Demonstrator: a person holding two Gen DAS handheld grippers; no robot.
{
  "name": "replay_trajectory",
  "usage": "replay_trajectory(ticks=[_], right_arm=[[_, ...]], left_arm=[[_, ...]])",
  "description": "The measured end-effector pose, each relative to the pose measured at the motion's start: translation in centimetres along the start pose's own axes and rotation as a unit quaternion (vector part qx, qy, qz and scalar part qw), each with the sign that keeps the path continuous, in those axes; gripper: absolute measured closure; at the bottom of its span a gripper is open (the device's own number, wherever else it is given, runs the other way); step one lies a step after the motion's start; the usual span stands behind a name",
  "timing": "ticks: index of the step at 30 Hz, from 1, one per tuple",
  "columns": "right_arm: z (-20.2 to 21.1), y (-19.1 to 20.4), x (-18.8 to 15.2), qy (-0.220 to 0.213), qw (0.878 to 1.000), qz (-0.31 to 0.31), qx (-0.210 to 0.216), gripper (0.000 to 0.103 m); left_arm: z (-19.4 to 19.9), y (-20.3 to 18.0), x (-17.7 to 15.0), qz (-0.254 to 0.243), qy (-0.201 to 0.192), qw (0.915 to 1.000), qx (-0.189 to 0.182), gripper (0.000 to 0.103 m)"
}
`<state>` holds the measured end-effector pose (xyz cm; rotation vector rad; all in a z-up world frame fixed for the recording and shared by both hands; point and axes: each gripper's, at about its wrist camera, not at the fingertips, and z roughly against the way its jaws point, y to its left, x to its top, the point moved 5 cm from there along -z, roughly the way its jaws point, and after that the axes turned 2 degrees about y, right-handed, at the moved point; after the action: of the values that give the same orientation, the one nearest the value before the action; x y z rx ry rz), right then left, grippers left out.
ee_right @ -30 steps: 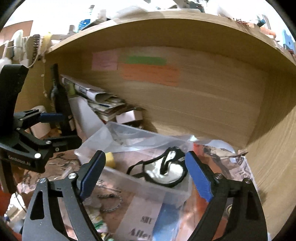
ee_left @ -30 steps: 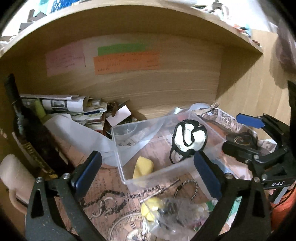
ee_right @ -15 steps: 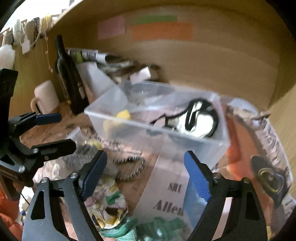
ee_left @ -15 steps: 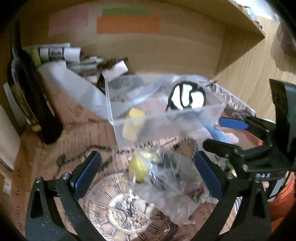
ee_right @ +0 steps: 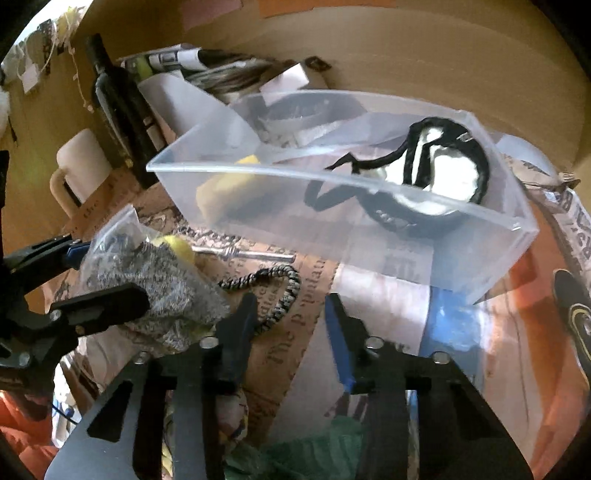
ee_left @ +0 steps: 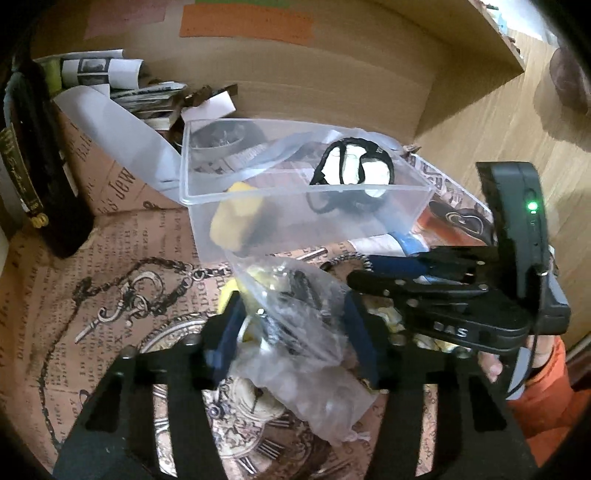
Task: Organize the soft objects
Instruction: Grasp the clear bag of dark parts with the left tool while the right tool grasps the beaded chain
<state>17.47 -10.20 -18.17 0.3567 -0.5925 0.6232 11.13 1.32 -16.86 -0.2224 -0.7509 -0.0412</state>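
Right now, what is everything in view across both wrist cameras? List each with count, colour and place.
Plastic bin: one, clear, middle of the desk.
Sponge: one, yellow, inside the bin, left end.
Black-and-white soft item: one, inside the bin, right end.
Plastic bag: one, clear, holding grey and yellow soft pieces, in front of the bin between the left gripper's fingers.
Braided cord: one, black and white, on the newsprint paper ahead of the right gripper.
Bottle: one, dark, standing at left rear.
Mug: one, cream, left of the bottle.
Sticky notes: orange, pink and green, on the back panel.
Left gripper: black with blue pads, closing around the bag.
Right gripper: black with blue pads, open, empty.
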Motion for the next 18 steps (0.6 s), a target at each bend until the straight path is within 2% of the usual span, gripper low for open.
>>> replay_trajectory(ticks=[4,11,18], right_arm=[[-0.2,0.4,0.0,-0.008,1.0,0.009,-0.004,0.091],[1.0,-0.2,0.4,-0.042,0.999,0.007,-0.012,0.096],[3.2,-0.9,1.1,-0.078,0.997,-0.001,-0.021,0.096]], left_arm=[[0.3,-0.2,0.0,-0.006,-0.008,0.9999,0.008,0.066],[1.5,0.0,0.8,-0.001,-0.023,0.9997,0.004,0.073],[2.9,-0.3,2.5,0.001,-0.048,0.9988,0.003,0.074]])
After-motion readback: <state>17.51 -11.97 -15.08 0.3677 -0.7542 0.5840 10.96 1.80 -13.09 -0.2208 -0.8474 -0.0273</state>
